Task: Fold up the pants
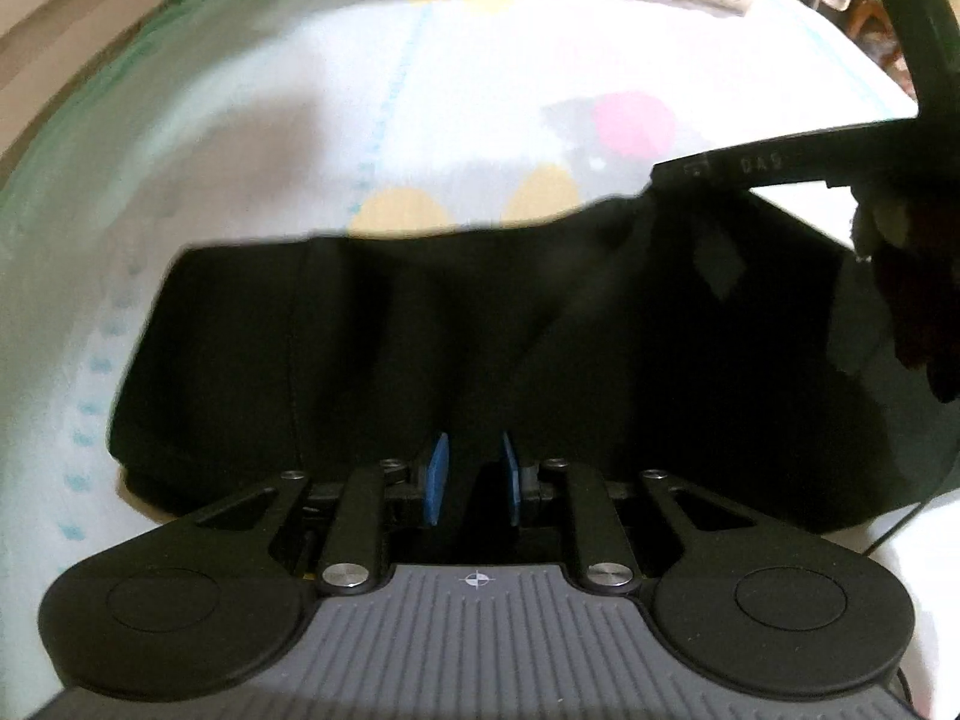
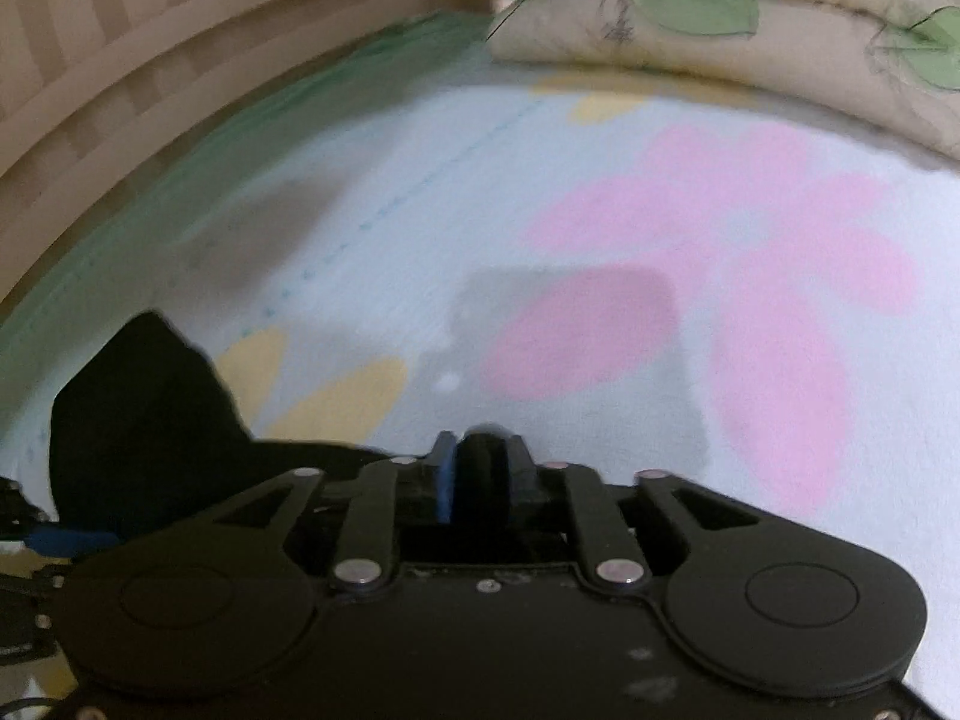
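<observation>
On the bedsheet [image 1: 288, 138], black pants [image 1: 420, 348] stretch left-right; both grippers, left gripper [image 1: 471, 477] and right gripper [image 2: 480, 474], clamp them.

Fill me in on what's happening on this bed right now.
A person with a handheld gripper in each hand is folding a pair of black fabric pants on a pale bedsheet with pink and yellow flower prints. The left gripper has black cloth between its blue pads, which stand slightly apart. The right gripper is closed on a bunched fold of the pants. A cream pillow with green leaf print lies at the far end.
</observation>
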Available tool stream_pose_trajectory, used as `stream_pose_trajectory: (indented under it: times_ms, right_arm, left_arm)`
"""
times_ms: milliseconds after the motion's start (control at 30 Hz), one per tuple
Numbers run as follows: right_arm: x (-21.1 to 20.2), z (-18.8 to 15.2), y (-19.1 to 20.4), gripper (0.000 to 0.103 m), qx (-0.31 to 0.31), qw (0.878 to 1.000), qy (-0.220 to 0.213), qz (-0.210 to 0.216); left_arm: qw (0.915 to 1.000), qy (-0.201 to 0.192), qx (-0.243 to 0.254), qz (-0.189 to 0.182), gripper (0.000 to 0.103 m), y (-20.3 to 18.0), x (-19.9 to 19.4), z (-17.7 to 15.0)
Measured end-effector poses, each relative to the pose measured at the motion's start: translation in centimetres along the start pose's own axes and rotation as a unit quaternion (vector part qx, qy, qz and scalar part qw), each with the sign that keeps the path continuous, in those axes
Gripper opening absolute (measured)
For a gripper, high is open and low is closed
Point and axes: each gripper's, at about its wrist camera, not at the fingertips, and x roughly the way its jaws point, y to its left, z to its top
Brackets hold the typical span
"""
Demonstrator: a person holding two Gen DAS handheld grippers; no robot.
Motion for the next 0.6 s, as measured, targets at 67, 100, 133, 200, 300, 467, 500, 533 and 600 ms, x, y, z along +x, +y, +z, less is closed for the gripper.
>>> stream_pose_trajectory:
  times_ms: [67,100,133,200,300,467,500,533,600]
  right_arm:
    - [-0.9,0.0,0.2,0.033,-0.007,0.999,-0.030,-0.025]
    - [-1.7,0.1,0.4,0.034,-0.013,0.998,-0.046,-0.033]
    - [-2.6,0.0,0.8,0.032,-0.025,0.997,-0.062,-0.037]
    - [-4.1,0.0,2.1,0.025,-0.053,0.995,-0.078,-0.015]
    - [-4.4,-0.8,4.6,0.016,-0.099,0.993,-0.062,0.026]
    - [-1.9,-3.5,8.0,0.013,-0.170,0.985,-0.007,0.039]
    - [-1.2,-3.9,8.2,0.011,-0.174,0.984,0.005,0.033]
    - [-0.4,-4.1,8.3,0.008,-0.177,0.984,0.010,0.022]
    - [0.7,-3.6,7.8,0.000,-0.163,0.987,0.004,0.002]
  left_arm:
    - [0.9998,-0.019,-0.004,0.003,0.019,0.6,-0.8,0.7]
    - [0.9995,-0.029,-0.009,0.007,0.020,1.0,-1.2,1.2]
    - [0.9991,-0.037,-0.016,0.013,0.020,1.6,-1.4,1.6]
    - [0.9980,-0.044,-0.032,0.031,0.020,2.8,-1.3,2.2]
    - [0.9957,-0.033,-0.072,0.049,0.020,5.0,-0.5,2.4]
    - [0.9915,0.027,-0.119,0.045,0.020,7.1,1.3,-0.2]
    - [0.9911,0.027,-0.123,0.043,0.020,7.3,1.3,-0.7]
    - [0.9918,0.015,-0.119,0.044,0.020,7.2,0.9,-1.3]
    - [0.9934,0.012,-0.102,0.051,0.020,6.6,0.7,-2.0]
